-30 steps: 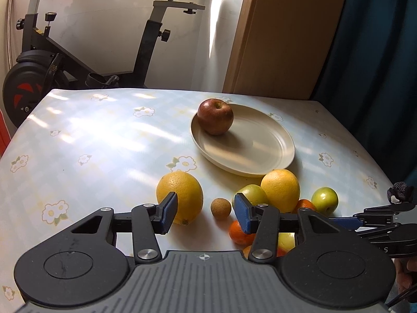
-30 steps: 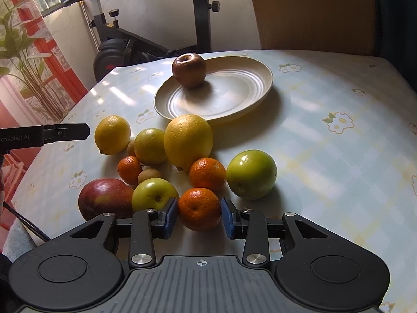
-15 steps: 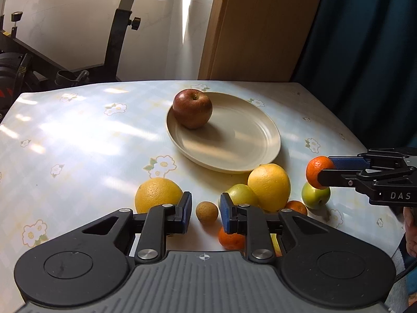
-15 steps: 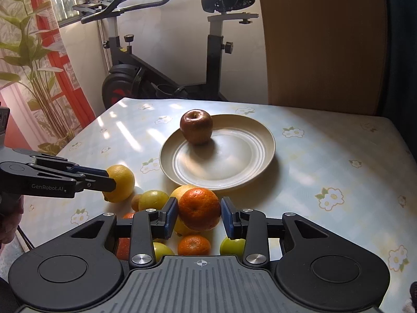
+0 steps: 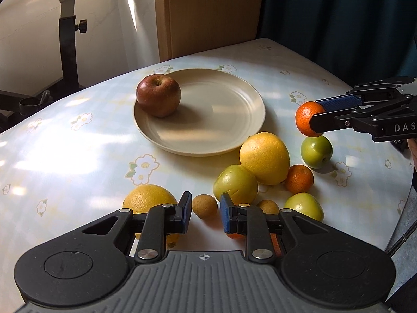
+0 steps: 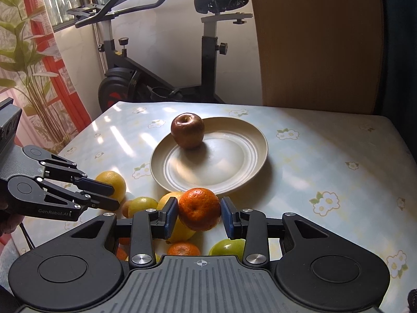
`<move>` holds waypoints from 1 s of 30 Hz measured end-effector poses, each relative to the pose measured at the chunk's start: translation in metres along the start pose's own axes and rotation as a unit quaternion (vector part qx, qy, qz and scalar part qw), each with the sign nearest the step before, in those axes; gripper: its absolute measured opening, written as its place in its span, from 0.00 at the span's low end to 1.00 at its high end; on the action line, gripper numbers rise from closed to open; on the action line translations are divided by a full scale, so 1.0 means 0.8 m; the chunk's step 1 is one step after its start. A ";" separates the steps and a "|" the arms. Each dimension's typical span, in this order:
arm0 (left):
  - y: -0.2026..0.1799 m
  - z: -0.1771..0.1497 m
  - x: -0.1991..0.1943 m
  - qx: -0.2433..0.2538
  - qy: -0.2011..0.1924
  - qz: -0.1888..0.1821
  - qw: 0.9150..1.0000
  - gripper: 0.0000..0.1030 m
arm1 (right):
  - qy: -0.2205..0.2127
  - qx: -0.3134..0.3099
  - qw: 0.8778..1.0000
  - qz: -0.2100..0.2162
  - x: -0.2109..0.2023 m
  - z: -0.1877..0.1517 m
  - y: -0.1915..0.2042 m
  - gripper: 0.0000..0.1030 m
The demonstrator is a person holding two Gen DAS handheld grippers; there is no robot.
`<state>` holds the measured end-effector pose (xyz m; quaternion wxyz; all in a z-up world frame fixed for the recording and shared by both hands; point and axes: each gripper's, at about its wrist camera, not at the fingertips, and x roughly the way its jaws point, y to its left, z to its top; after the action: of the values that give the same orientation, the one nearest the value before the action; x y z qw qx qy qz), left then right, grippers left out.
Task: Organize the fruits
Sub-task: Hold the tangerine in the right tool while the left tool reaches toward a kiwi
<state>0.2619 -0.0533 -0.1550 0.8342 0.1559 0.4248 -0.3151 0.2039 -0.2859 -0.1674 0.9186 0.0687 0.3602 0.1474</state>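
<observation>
Left wrist view: a table (image 5: 65, 140) under a glossy pale cloth printed with small white flowers fills the scene, streaked with sunlight. Behind it stand a wooden panel (image 5: 208, 10), a dark blue curtain (image 5: 338, 13) and part of an exercise bike (image 5: 69, 26). The left gripper (image 5: 204, 216) has its jaws drawn in as far as they go, gripping nothing — a small brown round fruit (image 5: 204, 206) lies on the cloth just ahead of the narrow gap between the pads. Just left of the tips sits a yellow citrus (image 5: 148, 199); just right, a yellow-green apple (image 5: 235, 184) touches a large yellow orange (image 5: 264, 157). Farther ahead is a cream plate (image 5: 229, 140) carrying a red apple (image 5: 158, 95) on its left side. Well to the right, the right gripper (image 5: 319, 116) pinches a mandarin (image 5: 306, 120), held clear above a green apple (image 5: 316, 151).

Right wrist view: the same flowered cloth, with the whole bike against a white wall, a red-framed window (image 6: 60, 60) and a leafy plant (image 6: 23, 60) to the left. The right gripper's blue pads clamp the mandarin on both sides, raised off the table over the remaining pile. The plate lies just beyond the tips, empty half nearest, with the red apple at its far left. The left gripper reaches in from the left, low beside the yellow citrus.
</observation>
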 end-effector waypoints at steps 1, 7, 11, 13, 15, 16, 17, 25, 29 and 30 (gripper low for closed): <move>0.001 0.000 0.003 0.001 0.003 0.002 1.000 0.25 | 0.001 0.000 1.000 0.000 0.001 0.000 0.000 0.32; 0.010 0.001 0.012 -0.014 0.011 -0.004 1.000 0.24 | 0.003 0.008 1.000 -0.003 0.004 -0.001 -0.002 0.32; 0.008 0.003 0.017 -0.007 0.016 -0.003 1.000 0.24 | 0.004 0.010 1.000 -0.001 0.005 -0.003 -0.001 0.32; 0.007 0.004 0.020 -0.002 0.018 -0.003 1.000 0.24 | 0.005 0.010 1.000 -0.002 0.005 -0.003 -0.001 0.32; 0.008 0.005 0.021 -0.006 0.019 -0.004 1.000 0.24 | 0.005 0.010 1.000 -0.003 0.005 -0.003 -0.002 0.32; 0.010 0.005 0.022 -0.010 0.019 -0.008 1.000 0.24 | 0.005 0.011 1.000 -0.004 0.004 -0.003 -0.002 0.32; 0.011 0.005 0.022 -0.013 0.019 -0.012 1.000 0.24 | 0.005 0.011 1.000 -0.004 0.004 -0.003 -0.003 0.32; 0.004 -0.007 0.030 0.026 0.044 -0.010 0.999 0.24 | 0.007 0.011 1.000 -0.003 0.007 -0.003 -0.003 0.32; 0.008 -0.006 0.033 0.010 0.043 -0.022 0.999 0.25 | 0.009 0.010 1.000 -0.004 0.007 -0.003 -0.002 0.32; 0.008 -0.005 0.034 0.010 0.043 -0.024 0.999 0.25 | 0.009 0.009 1.000 -0.004 0.007 -0.003 -0.002 0.32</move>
<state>0.2754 -0.0572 -0.1794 0.8058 0.1675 0.4603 -0.3328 0.2070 -0.2856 -0.1732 0.9152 0.0745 0.3703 0.1405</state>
